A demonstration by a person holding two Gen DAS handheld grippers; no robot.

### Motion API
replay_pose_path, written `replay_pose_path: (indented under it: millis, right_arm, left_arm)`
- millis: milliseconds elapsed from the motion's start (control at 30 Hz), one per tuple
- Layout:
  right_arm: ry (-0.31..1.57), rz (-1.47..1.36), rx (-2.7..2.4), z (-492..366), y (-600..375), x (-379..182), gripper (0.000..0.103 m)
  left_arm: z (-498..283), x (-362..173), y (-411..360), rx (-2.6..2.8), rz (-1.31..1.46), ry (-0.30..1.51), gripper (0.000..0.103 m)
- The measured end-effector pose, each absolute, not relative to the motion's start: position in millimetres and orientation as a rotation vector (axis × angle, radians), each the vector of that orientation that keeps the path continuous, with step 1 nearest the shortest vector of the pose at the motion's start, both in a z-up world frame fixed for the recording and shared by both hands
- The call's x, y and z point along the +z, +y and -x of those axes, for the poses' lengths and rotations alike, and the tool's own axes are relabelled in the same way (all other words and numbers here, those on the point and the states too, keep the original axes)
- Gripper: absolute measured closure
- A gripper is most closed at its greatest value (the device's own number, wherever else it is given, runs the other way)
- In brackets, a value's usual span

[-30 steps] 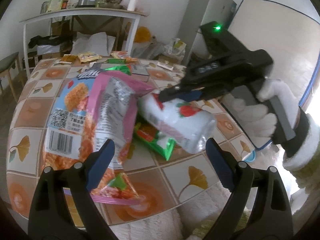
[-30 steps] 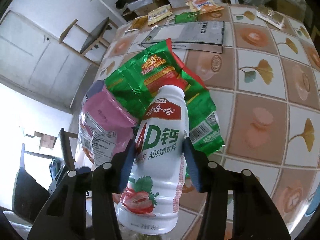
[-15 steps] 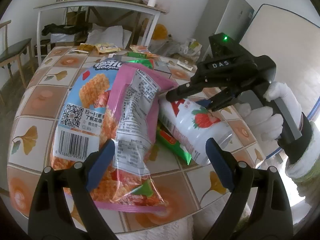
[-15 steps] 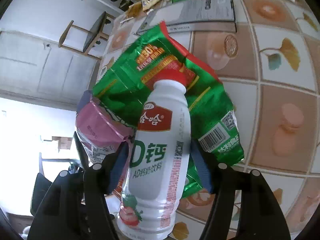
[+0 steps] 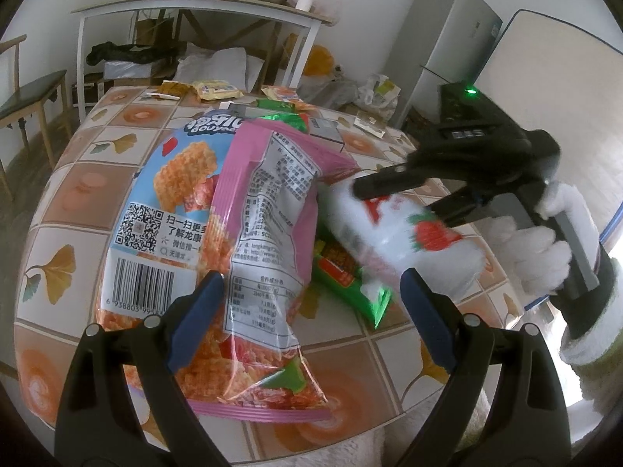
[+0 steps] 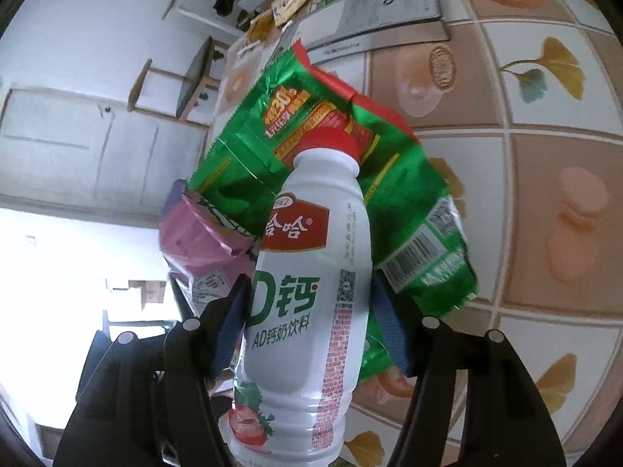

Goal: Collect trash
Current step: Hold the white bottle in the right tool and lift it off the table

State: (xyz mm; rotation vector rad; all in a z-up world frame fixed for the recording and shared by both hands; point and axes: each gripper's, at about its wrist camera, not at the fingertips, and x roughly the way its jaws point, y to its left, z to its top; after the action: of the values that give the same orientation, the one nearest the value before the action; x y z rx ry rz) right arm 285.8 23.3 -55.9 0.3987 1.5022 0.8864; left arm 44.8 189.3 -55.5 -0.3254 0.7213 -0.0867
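**Bottle in hand, wrappers not yet taken**

Your right tool (image 6: 311,319) is pinching the white drink bottle (image 6: 311,272) at mid-body, both pads against its sides, red cap pointing away from you. The bottle is carried over the near part of the tabletop (image 5: 89,179), above the green wrapper (image 6: 272,155); whether its base clears that wrapper I cannot tell, since the left view is blurred there.

Your left tool (image 5: 307,319) is spread wide and grips nothing. The pink snack bag (image 5: 268,233) lies between its fingers, resting on the blue-and-orange snack bag (image 5: 155,214) beneath.

Judgement: you are mid-collection, with one item secured and the pile on the tabletop waiting. The next move calls for lowering the left tool onto the pink snack bag and closing on a flat edge. The film looks slick and crumpled, so take a firm bite. More wrappers (image 5: 214,89) remain at the far edge.
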Motion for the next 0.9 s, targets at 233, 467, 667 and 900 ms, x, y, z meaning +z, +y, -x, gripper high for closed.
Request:
replay_pose_path:
  millis: [233,467,667,900]
  right_arm:
    - [1.39,-0.438,0.816,-281,-36,-28,0.042]
    - [1.216,-0.225,0.588,-276,-83,10,0.042]
    - [1.201,-0.094,0.444,-276,-100,-3,0.042]
    - [1.221,-0.026,0.392,-273,-98,-25,0.042]
  left_arm:
    - [-46,-57,190,-0.079,0.326,0.721,0.015]
    - [-41,-50,194,-0.087,0.359,0.679,0.015]
    - [-36,-39,192,-0.091,0.353,0.625,0.015]
    - [-34,-29,190,-0.085,0.345,0.601,0.015]
